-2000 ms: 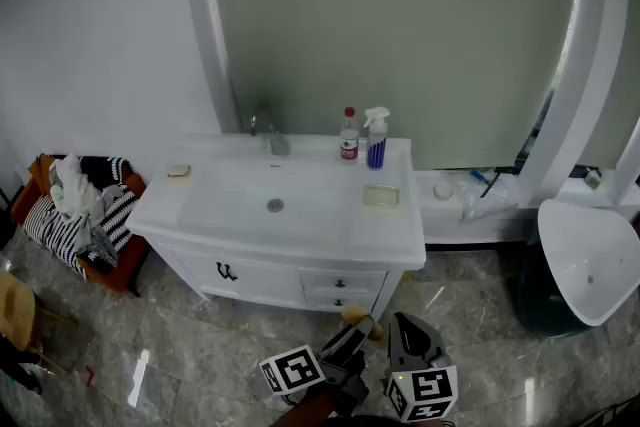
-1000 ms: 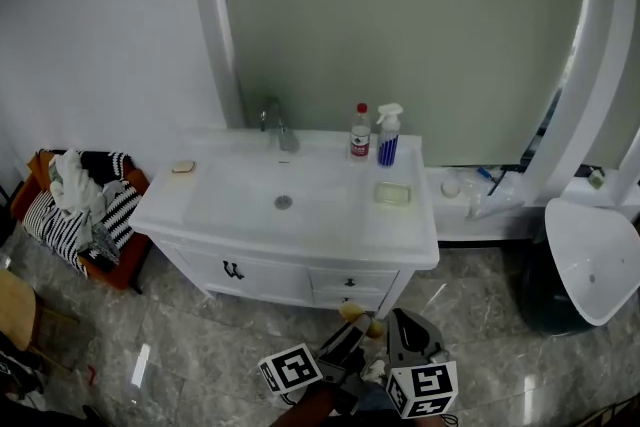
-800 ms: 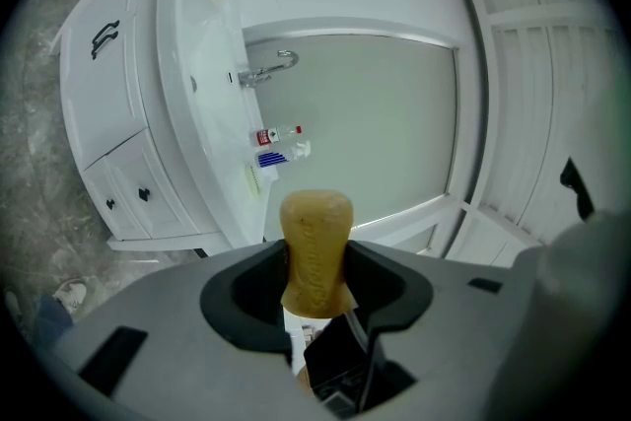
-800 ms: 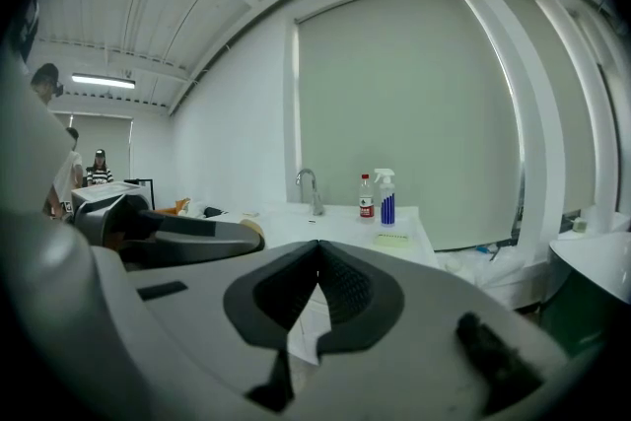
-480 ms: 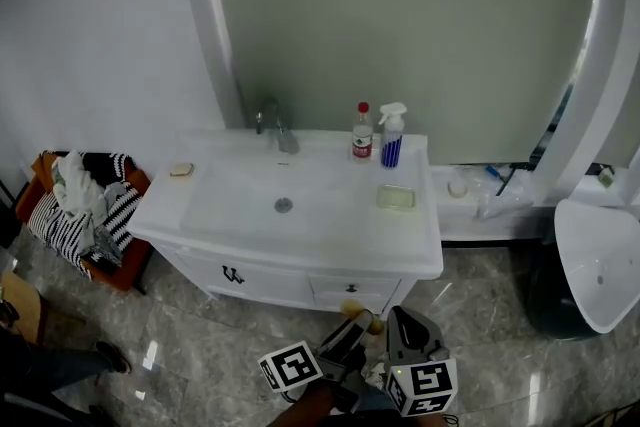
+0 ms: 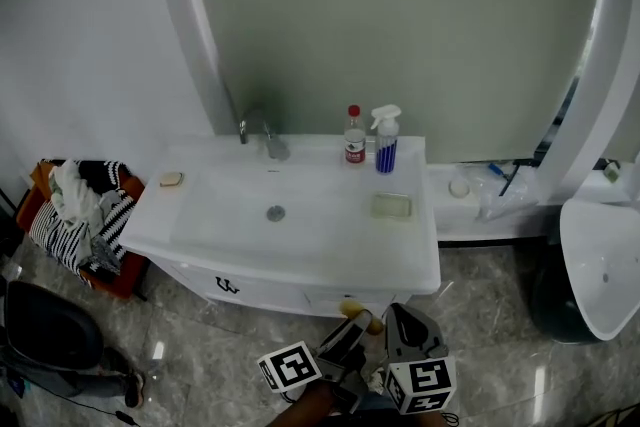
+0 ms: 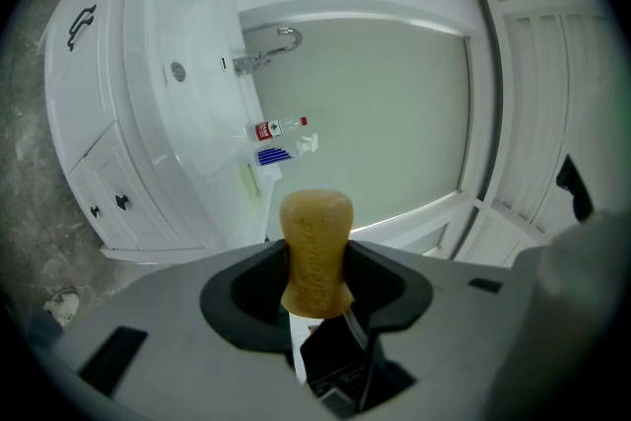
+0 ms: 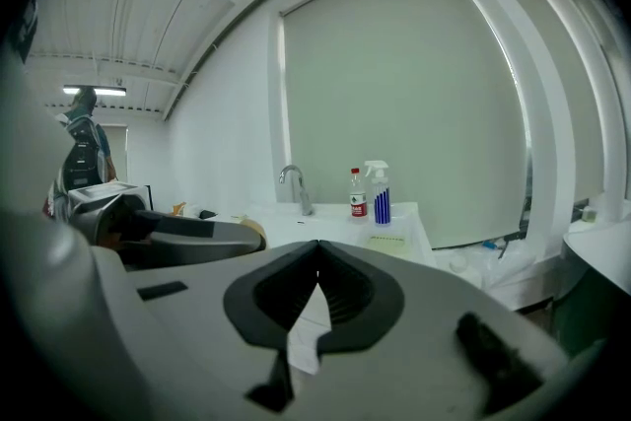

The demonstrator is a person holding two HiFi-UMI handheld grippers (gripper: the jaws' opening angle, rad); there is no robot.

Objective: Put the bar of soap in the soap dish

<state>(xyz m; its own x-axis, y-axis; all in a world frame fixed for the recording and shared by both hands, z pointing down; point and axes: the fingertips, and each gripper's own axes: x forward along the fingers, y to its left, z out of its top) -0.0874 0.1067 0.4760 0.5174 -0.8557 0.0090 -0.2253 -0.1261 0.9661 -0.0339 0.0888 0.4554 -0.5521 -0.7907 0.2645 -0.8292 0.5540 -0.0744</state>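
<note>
A tan bar of soap [image 7: 315, 249] stands upright between the jaws of my left gripper [image 7: 315, 256], which is shut on it. In the head view that gripper [image 6: 357, 321] hangs low over the floor in front of the white vanity [image 6: 300, 255], the soap [image 6: 361, 316] at its tip. The pale green soap dish [image 6: 391, 206] lies on the counter right of the basin, also seen as a thin strip [image 7: 246, 183] and beyond my right jaws [image 8: 390, 241]. My right gripper [image 6: 401, 317] [image 8: 316, 256] is shut on nothing, beside the left one.
A red-capped bottle [image 6: 353, 137] and a blue spray bottle [image 6: 385, 142] stand behind the dish. Faucet [image 6: 256, 130] at the back, a small soap [image 6: 171, 179] on the counter's left. Clothes basket [image 6: 80, 215] left, white fixture [image 6: 600, 265] right, a person's dark shape [image 6: 50, 335] lower left.
The view has shifted a little and the vanity sits slightly lower and nearer. A person's dark shape has come in at the lower left. Both grippers hold the same pose.
</note>
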